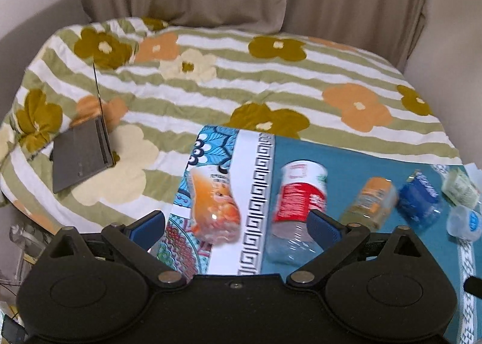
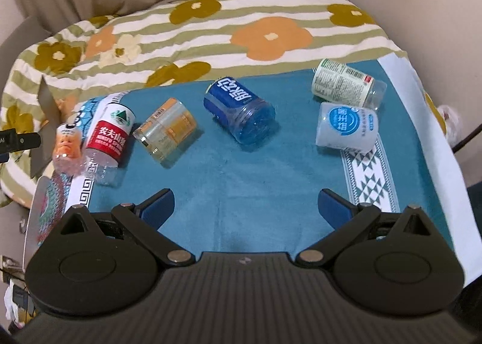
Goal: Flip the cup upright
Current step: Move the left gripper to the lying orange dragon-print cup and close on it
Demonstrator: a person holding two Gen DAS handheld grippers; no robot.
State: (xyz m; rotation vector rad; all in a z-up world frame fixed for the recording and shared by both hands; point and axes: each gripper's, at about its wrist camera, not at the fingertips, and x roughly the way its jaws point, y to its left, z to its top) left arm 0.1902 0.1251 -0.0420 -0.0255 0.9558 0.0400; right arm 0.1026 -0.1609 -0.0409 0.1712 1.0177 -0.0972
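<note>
Cups cut from thin clear bottles lie tipped on the teal mat (image 2: 256, 193), so with both tools spread and holding nothing I'd take the orange-label cup (image 1: 215, 203) between the left tool (image 1: 238, 225) (light, crushable, slick) across its labelled middle.

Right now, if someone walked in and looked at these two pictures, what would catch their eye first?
Probably the row of six cut-bottle cups lying tipped over on the teal mat, especially the blue-label cup at its middle and the red-label cup toward the left. Behind them spreads the striped flower quilt, with a grey laptop lying on it at the left. Both the left gripper and right gripper hover open, holding nothing.
</note>
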